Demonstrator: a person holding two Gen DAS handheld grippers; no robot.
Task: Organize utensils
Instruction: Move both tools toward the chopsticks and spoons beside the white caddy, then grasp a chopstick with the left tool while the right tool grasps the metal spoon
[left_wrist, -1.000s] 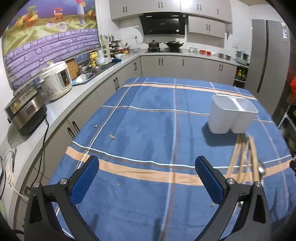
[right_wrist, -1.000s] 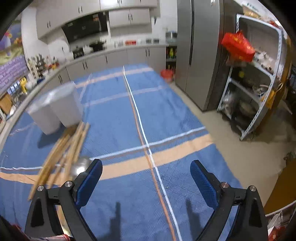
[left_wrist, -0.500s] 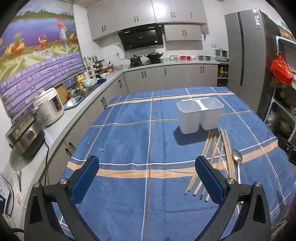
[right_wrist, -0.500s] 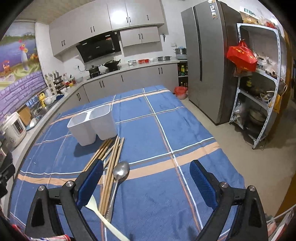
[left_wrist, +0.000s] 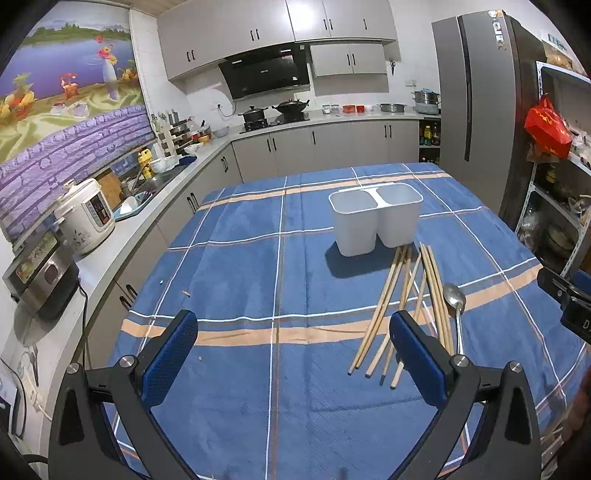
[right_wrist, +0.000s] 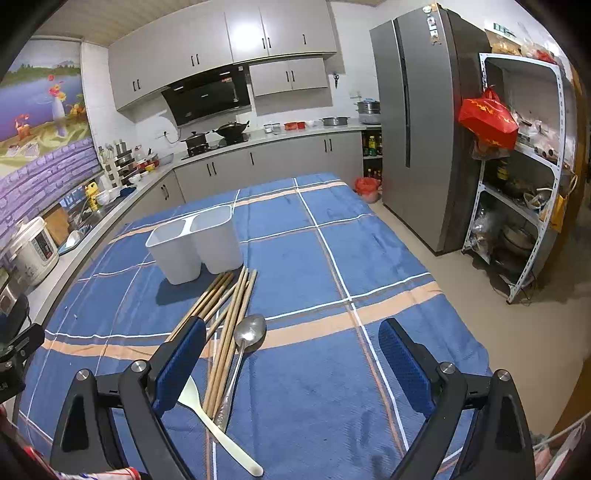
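Both grippers, left gripper (left_wrist: 291, 363) and right gripper (right_wrist: 291, 369), gape empty; only the right view shows the cream spoon (right_wrist: 218, 432) beside chopsticks (right_wrist: 225, 325), now closer than before.

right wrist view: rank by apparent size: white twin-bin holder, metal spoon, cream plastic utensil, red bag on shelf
1. white twin-bin holder, clearly largest.
2. red bag.
3/4. metal spoon and cream plastic utensil: similar length. The utensil's upper end is hidden behind the right tool, and both lie near the camera, so no ranking.
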